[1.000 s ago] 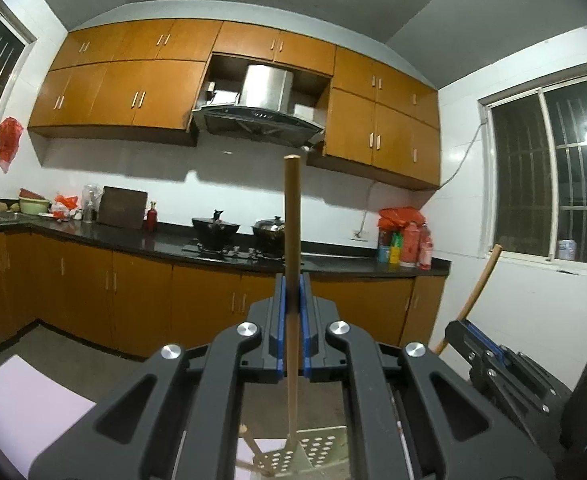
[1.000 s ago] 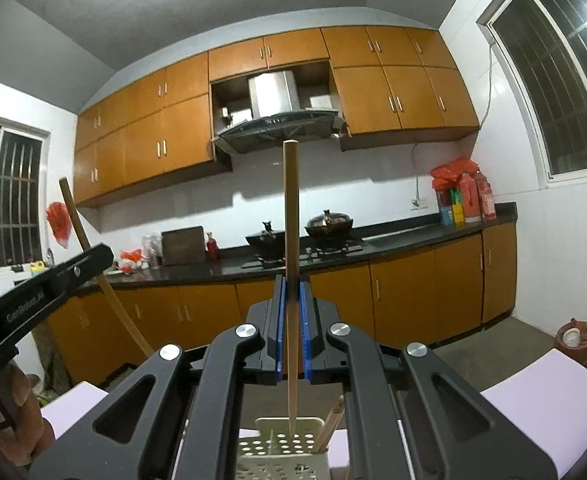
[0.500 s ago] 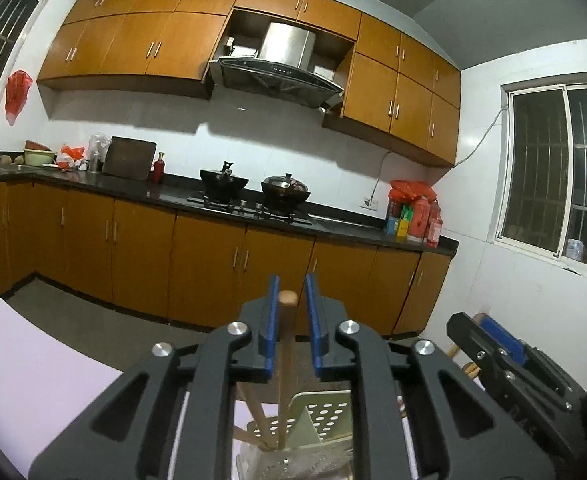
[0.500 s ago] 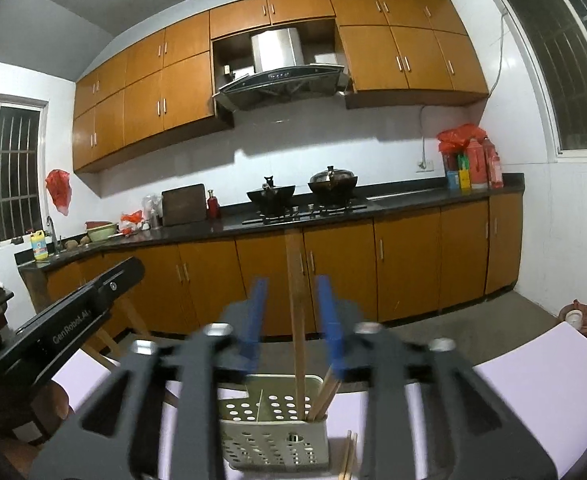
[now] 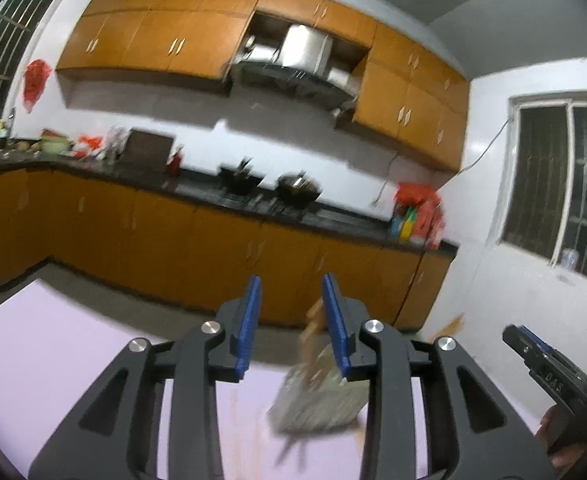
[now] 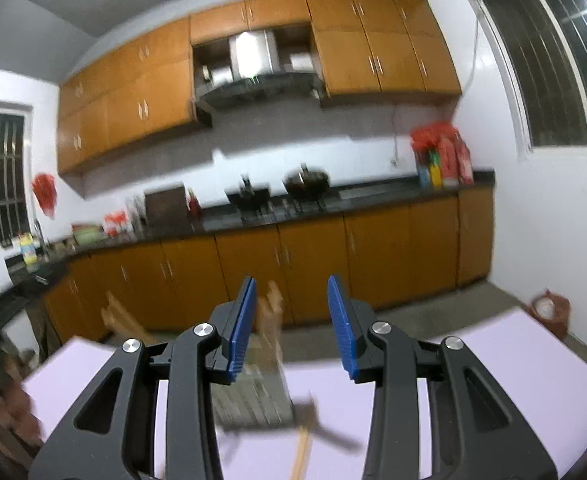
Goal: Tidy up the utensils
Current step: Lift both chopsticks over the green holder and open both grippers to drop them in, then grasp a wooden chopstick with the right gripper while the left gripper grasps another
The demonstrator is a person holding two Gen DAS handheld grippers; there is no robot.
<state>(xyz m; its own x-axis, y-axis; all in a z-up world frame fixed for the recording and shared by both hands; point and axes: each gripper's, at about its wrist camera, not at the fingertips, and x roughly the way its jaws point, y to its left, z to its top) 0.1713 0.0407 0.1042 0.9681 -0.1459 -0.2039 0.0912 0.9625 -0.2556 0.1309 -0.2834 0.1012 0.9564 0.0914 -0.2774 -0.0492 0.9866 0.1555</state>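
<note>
With both wooden chopsticks now standing in the pale perforated plastic holder (image 6: 253, 396) on the lilac desk (image 6: 493, 360), left gripper (image 5: 291, 322) and right gripper (image 6: 291, 324) jaws have just opened and should withdraw straight back without knocking it.

This is a home kitchen. Orange-brown wooden wall cupboards (image 6: 373, 52) run along the white wall, and a stainless steel extractor hood (image 6: 253, 68) sits among them. Below, matching orange-brown base cupboards (image 6: 313, 264) carry a long black stone worktop (image 6: 373, 196), which turns the corner at the left. Two black lidded cooking pots (image 6: 307, 184) stand on a hob under the hood. Red plastic bags and coloured bottles (image 6: 439, 156) crowd the worktop's right end, and a dark wooden chopping board (image 5: 146, 151) leans against the wall. Barred windows (image 5: 561, 188) break the white walls on either side.
</note>
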